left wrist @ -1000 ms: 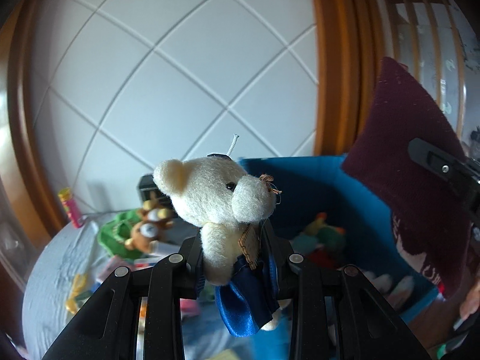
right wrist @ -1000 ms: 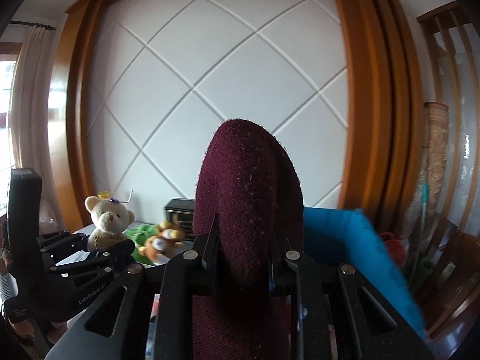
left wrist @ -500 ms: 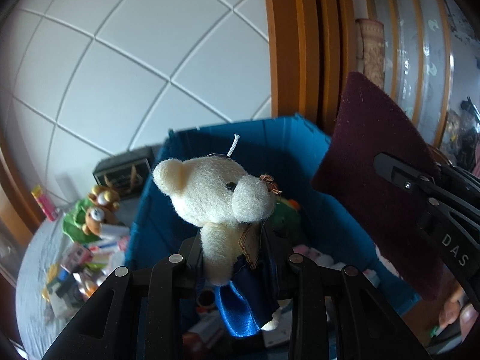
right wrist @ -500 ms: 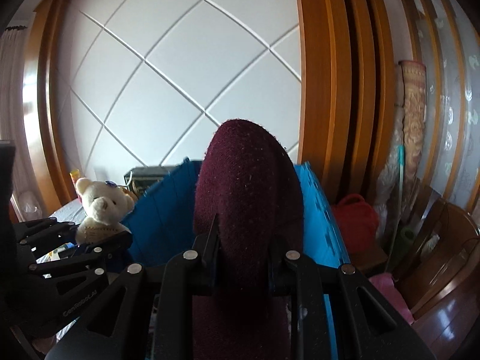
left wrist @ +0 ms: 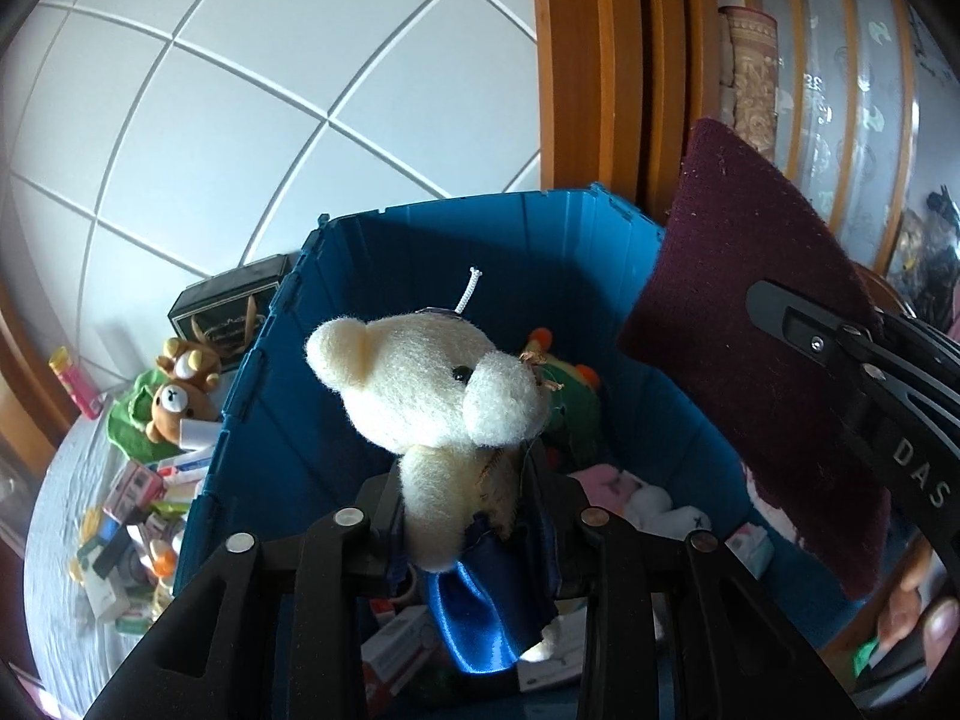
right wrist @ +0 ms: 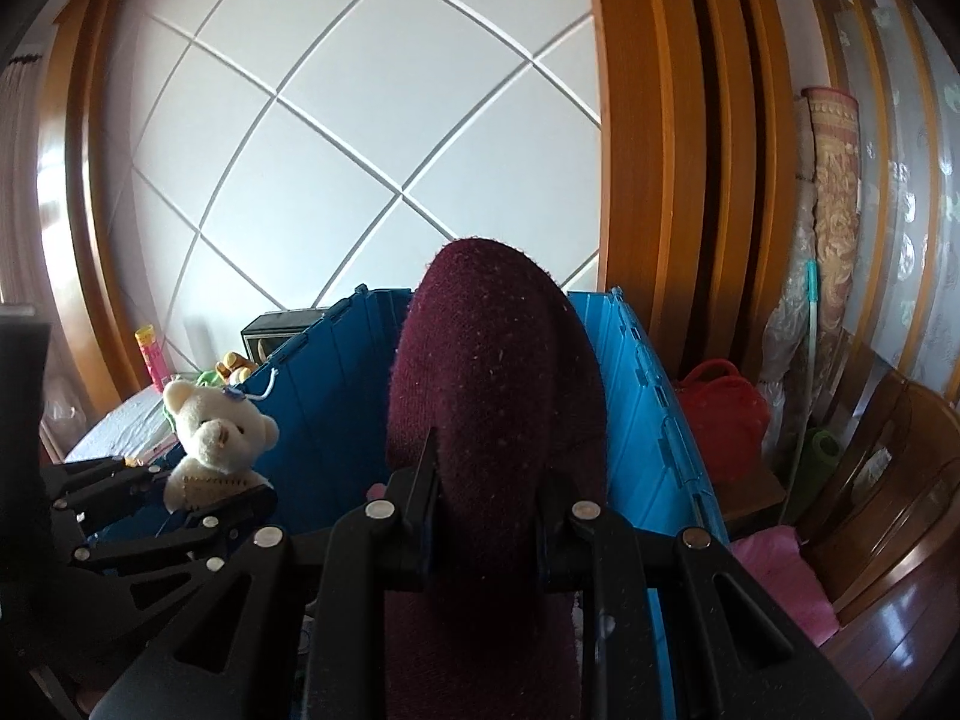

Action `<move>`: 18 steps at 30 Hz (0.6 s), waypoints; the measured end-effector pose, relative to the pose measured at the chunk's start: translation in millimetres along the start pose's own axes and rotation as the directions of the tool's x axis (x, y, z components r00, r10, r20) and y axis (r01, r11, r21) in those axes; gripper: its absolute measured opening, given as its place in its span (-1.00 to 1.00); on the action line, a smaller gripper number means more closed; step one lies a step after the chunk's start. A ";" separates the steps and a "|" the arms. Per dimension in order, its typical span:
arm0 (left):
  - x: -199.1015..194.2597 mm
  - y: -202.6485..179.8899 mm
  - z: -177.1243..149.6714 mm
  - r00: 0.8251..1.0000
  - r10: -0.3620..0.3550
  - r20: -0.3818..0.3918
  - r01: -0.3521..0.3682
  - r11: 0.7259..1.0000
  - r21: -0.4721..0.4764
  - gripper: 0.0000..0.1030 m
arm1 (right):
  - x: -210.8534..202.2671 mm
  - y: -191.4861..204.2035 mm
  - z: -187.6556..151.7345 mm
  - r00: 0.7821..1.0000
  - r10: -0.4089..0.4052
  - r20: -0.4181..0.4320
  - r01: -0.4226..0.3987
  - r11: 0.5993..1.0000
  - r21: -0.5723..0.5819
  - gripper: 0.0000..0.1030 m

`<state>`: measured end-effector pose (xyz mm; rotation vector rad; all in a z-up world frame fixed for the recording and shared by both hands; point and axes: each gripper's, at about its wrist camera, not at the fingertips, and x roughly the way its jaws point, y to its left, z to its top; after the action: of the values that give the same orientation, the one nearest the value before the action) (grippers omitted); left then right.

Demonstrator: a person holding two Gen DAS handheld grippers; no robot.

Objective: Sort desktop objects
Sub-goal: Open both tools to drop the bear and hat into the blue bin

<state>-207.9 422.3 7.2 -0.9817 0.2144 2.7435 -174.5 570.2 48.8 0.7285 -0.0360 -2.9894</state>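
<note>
My left gripper (left wrist: 465, 516) is shut on a cream teddy bear (left wrist: 420, 384) in a blue satin outfit and holds it above the open blue crate (left wrist: 288, 420). The bear also shows in the right wrist view (right wrist: 210, 438). My right gripper (right wrist: 486, 510) is shut on a dark maroon knitted sock (right wrist: 498, 384), also held over the crate (right wrist: 636, 420). In the left wrist view the sock (left wrist: 750, 324) hangs at the right. Inside the crate lie a green plush toy (left wrist: 570, 396), white and pink soft toys and small boxes.
To the left of the crate, the white table (left wrist: 66, 480) holds brown bear plushies on a green cushion (left wrist: 174, 402), several small boxes, a pink tube (left wrist: 75, 381) and a dark box (left wrist: 228, 306). A red bag (right wrist: 720, 414) and wooden furniture stand right of the crate.
Both grippers have swung to the right from the table toward the blue crate and now hold the bear and the sock over its opening. Both grips are unchanged.
</note>
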 end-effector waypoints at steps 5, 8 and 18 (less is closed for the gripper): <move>4.3 -0.1 -0.3 1.000 0.007 -0.002 -0.007 1.000 -0.004 0.08 | -1.4 -3.4 1.2 1.000 -0.027 0.014 0.027 1.000 -0.004 0.20; 2.2 -0.9 -0.1 1.000 0.010 0.006 -0.010 1.000 -0.006 0.47 | -6.8 -3.0 2.9 0.998 -0.055 0.037 0.055 0.998 -0.019 0.52; 0.9 1.6 -2.4 1.000 0.018 0.008 -0.018 1.000 -0.023 0.72 | -13.3 -2.7 -1.9 0.996 -0.078 0.034 0.079 0.996 -0.034 0.97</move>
<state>-207.5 420.4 4.9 -0.9789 0.1926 2.7719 -162.0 573.8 53.1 0.6932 0.0441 -3.0680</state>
